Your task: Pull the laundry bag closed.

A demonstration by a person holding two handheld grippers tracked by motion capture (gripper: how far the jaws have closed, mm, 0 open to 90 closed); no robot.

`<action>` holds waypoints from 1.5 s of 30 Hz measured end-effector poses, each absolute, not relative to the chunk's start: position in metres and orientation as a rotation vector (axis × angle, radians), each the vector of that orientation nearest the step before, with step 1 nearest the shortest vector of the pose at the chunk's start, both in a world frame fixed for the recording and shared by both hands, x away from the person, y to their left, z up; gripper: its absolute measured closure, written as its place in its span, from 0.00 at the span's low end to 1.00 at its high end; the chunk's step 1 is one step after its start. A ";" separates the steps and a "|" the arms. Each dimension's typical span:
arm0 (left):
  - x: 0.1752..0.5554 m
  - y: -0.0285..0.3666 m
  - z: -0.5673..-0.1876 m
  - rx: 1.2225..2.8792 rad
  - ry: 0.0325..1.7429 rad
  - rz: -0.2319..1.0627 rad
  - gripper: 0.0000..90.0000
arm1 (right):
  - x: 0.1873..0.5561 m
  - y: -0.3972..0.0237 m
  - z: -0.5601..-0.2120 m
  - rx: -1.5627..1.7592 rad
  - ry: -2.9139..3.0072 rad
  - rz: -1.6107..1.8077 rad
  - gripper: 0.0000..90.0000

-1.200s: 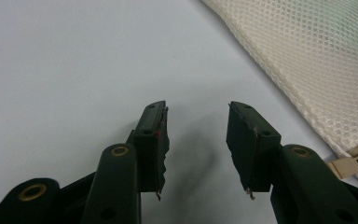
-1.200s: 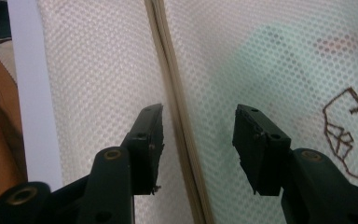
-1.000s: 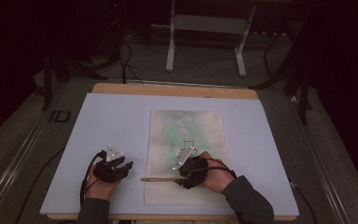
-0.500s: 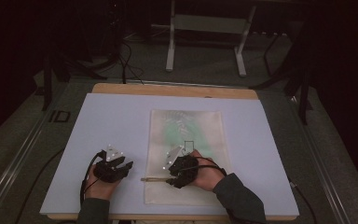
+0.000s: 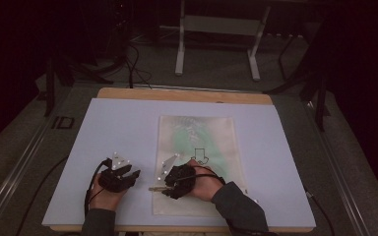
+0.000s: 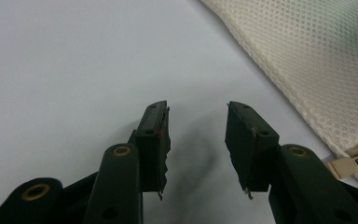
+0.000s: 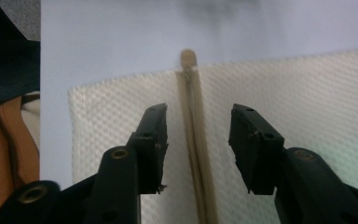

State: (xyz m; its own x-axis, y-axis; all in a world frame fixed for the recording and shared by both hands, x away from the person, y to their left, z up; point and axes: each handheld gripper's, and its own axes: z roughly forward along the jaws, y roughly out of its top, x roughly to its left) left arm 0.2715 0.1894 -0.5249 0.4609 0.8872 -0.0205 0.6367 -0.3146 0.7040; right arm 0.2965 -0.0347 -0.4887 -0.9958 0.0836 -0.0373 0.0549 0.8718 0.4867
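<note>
High view shows a cream mesh zipper bag (image 5: 197,162) lying flat right of the counter's (image 5: 118,123) middle, reaching toward its near edge. Its zipper (image 7: 196,154) runs between the right claw's (image 7: 198,149) parted jaws, which grip nothing. Left claw (image 6: 196,144), jaws apart and empty, hovers over bare counter just beside the bag's edge.

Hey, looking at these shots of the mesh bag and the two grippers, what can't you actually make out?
- The green contents of the mesh bag: high view, veiled by the mesh and too dim to identify.
- The zipper: right gripper view, its near end cut off by the bottom edge.
- The zipper pull: left gripper view, partly behind a jaw and cut by the right edge.
- The right gripper: high view, too small to see its jaw gap.
</note>
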 end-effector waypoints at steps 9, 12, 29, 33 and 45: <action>0.271 0.190 -0.525 2.060 1.266 0.503 0.65 | 0.295 -0.016 -0.493 0.068 2.991 0.792 0.74; 0.271 0.189 -0.525 2.066 1.264 0.506 0.65 | 0.295 -0.010 -0.493 0.064 2.995 0.796 0.75; 0.272 0.190 -0.524 2.064 1.266 0.509 0.64 | 0.298 0.021 -0.506 0.082 2.999 0.700 0.80; 0.272 0.191 -0.524 2.061 1.266 0.509 0.64 | 0.297 0.026 -0.510 0.073 2.996 0.663 0.82; 0.271 0.191 -0.524 2.057 1.268 0.513 0.64 | 0.299 0.024 -0.510 0.094 2.995 0.732 0.90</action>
State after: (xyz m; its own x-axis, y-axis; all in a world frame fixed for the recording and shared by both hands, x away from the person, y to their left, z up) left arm 0.2713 0.1907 -0.5240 0.4532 0.8914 -0.0115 0.6331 -0.3127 0.7081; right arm 0.2994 0.0241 -0.5102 -0.9965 0.0728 -0.0406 0.0459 0.8857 0.4620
